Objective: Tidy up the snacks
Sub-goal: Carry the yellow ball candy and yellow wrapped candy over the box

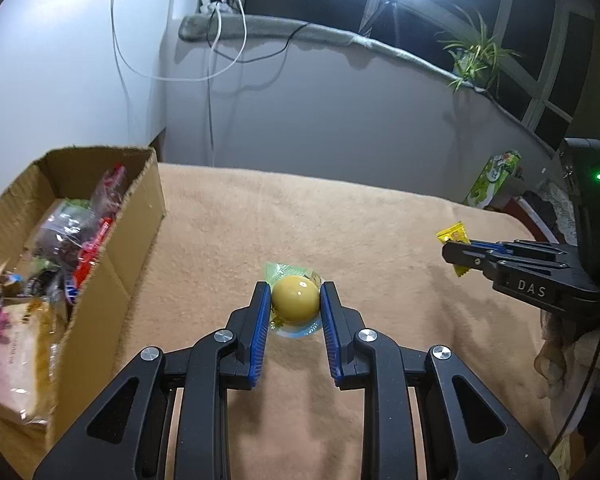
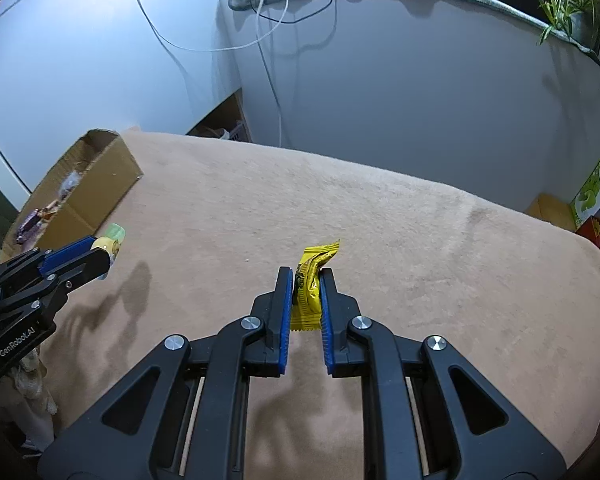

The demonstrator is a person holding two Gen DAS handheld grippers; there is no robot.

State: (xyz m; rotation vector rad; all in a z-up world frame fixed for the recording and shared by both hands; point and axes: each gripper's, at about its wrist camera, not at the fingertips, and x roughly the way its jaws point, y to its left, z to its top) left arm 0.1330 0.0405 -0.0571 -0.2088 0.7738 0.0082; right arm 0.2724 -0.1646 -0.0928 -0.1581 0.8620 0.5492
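Note:
My left gripper (image 1: 295,286) is shut on a yellow jelly cup (image 1: 295,300) with a green lid, held above the tan blanket (image 1: 340,220). Seen from the right wrist view, that left gripper (image 2: 106,258) holds the jelly cup (image 2: 110,242) at the left. My right gripper (image 2: 306,274) is shut on a yellow snack packet (image 2: 312,284), upright between the blue pads. In the left wrist view the right gripper (image 1: 456,250) shows at the right with the yellow packet (image 1: 454,236) sticking out. An open cardboard box (image 1: 136,248) with several snack bags stands at the left.
The cardboard box (image 2: 100,188) sits at the blanket's far left corner. A green carton (image 1: 492,178) stands at the far right edge. White cables (image 1: 220,60) hang down the grey wall behind. A person's hand (image 1: 556,360) shows at the right.

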